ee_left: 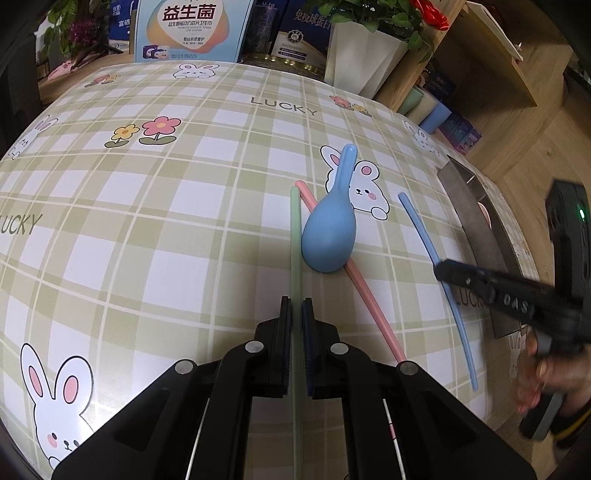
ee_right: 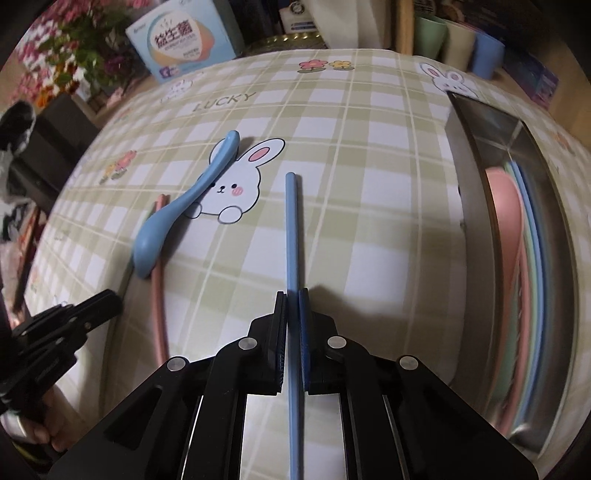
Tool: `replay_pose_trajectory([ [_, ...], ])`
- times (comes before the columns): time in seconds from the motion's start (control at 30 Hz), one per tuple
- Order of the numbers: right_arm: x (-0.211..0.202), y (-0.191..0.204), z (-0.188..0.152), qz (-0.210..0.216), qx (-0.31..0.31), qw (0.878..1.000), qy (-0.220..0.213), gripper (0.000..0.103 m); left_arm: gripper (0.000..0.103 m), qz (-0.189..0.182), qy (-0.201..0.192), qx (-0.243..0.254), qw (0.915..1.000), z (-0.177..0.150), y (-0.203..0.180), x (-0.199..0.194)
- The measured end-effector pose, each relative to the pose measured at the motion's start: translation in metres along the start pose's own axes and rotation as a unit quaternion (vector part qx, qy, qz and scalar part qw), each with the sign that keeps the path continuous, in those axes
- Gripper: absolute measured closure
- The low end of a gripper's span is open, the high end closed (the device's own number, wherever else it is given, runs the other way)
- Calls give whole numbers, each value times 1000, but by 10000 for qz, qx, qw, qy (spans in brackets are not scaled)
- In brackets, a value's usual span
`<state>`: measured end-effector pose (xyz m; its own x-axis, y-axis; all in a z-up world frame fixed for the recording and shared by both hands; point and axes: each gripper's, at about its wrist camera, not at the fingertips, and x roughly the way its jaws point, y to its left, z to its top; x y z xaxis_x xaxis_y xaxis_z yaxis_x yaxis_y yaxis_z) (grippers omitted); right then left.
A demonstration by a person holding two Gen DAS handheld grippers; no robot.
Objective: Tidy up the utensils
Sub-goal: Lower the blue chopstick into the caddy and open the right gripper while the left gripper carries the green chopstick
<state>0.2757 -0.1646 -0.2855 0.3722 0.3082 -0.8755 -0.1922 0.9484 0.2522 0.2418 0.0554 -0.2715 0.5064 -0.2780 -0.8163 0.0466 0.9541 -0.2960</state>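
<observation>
My left gripper [ee_left: 296, 306] is shut on a pale green chopstick [ee_left: 294, 229] that lies along the checked tablecloth. Beside it a pink chopstick [ee_left: 354, 280] runs under a blue spoon [ee_left: 330, 232], which lies bowl down. In the right wrist view my right gripper [ee_right: 293, 299] is shut on a blue chopstick [ee_right: 291, 229] lying on the cloth. The left wrist view shows the same right gripper [ee_left: 439, 271] at that blue chopstick [ee_left: 424, 236]. The blue spoon [ee_right: 177, 210] and pink chopstick [ee_right: 159, 302] lie to its left, near the left gripper [ee_right: 107, 299].
A metal tray [ee_right: 476, 177] stands at the table's right edge, with a pink spoon [ee_right: 506, 221] and green and blue pieces inside. Behind the table are a printed box [ee_left: 188, 29], a white plant pot [ee_left: 362, 59] and several cups [ee_right: 458, 40].
</observation>
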Motion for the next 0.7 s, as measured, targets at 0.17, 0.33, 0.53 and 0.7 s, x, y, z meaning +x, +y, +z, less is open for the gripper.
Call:
replay_pose_trajectory([
  [0.17, -6, -6, -9, 364, 385, 9984, -204, 97, 97, 32, 61, -210, 9998, 2, 4, -3],
  [0.33, -22, -7, -10, 642, 447, 9959, -460, 97, 97, 216, -207, -371, 9989, 8, 11, -23],
  [0.53, -36, -3, -7, 843, 479, 9923, -767, 97, 97, 244, -478, -388, 9978, 20, 4, -47],
  [0.7, -55, -19, -9, 950, 630, 9878, -1060, 97, 97, 231, -583, -293, 9976, 28, -11, -57],
])
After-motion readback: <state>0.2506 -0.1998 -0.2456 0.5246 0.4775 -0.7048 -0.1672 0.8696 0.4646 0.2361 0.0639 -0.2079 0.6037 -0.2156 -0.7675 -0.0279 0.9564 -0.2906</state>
